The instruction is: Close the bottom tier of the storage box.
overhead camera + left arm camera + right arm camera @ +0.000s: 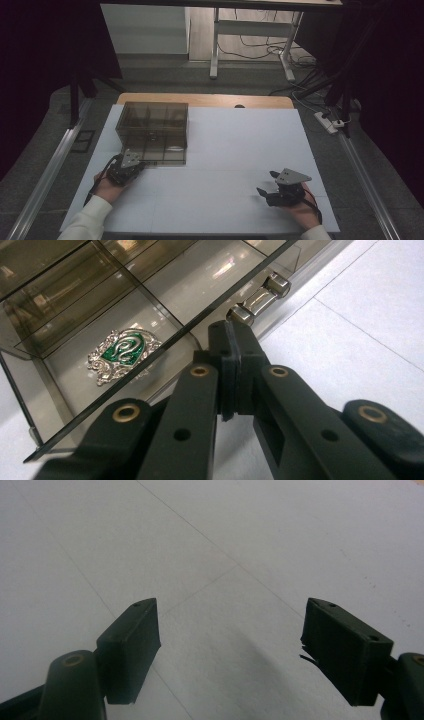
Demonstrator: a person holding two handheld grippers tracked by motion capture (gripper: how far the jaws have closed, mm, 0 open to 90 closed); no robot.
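Left gripper view: left tongs (232, 371) clamped on box lid (165, 347) edge, beside clasp (260, 297); right tongs (230, 652) apart over table (240, 540).

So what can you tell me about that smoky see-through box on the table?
The box looks like tinted clear plastic, brownish-grey, with inner walls dividing it into compartments. Its flat lid is swung partly open. A small silver metal clasp sits at its front edge. One compartment holds a silver and green badge with a snake emblem. The box stands on the white table cover, at the far left. The left tongs are shut on the lid's edge.
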